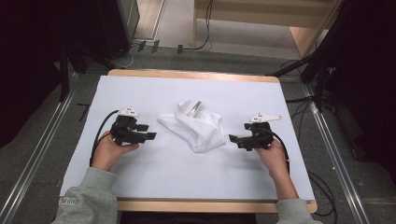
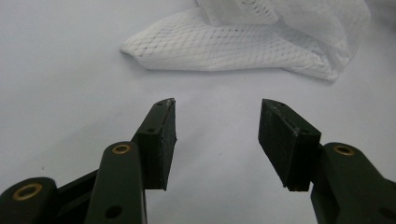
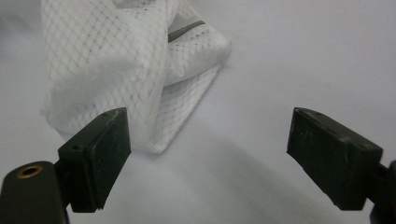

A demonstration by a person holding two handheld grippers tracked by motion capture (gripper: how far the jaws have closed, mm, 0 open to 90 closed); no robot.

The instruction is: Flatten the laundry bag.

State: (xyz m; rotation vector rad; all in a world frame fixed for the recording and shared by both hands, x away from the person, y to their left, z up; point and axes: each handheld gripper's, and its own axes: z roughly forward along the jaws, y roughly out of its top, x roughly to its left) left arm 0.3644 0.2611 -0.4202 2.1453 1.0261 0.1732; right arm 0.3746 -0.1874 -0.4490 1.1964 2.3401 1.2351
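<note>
The fingers [image 2: 159, 140] of the left gripper [image 1: 150, 132] are seen spread wide with nothing between them, and the fingers [image 3: 100, 149] of the right gripper [image 1: 233, 138] are likewise parted and empty. A crumpled white mesh bag [image 1: 194, 125] is found lying at the middle of the tabletop [image 1: 187, 177], between the two grippers and touched by neither. In the left gripper view, one pointed corner of the bag [image 2: 243, 42] is shown just ahead of the open fingers. In the right gripper view, a folded edge of the bag [image 3: 126, 70] is shown close to the left-hand finger, with a dark strip visible inside the netting. Each gripper is held low over the tabletop by a hand [image 1: 109, 151] in a grey sleeve.

The step in hand is judged to be the approach, before any grasp. The next move probably calls for each gripper to be brought forward onto a near corner of the bag and the fingers closed on the thin netting.
</note>
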